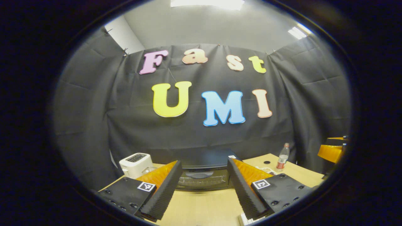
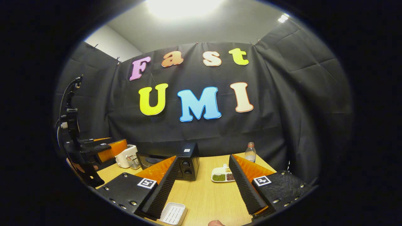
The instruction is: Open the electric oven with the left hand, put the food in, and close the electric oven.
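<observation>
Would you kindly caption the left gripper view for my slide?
Open left gripper faces the closed electric oven, between a toaster and a bottle.

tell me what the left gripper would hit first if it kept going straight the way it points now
Probably the electric oven. In the left gripper view it sits dead ahead between the open fingers of the left gripper, its glass door facing them, with bare table in between. Depth is hard to judge through the fisheye.

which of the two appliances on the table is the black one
The electric oven is the black one, with knobs on its front. The toaster beside it is white, standing farther from the right tongs.
</observation>
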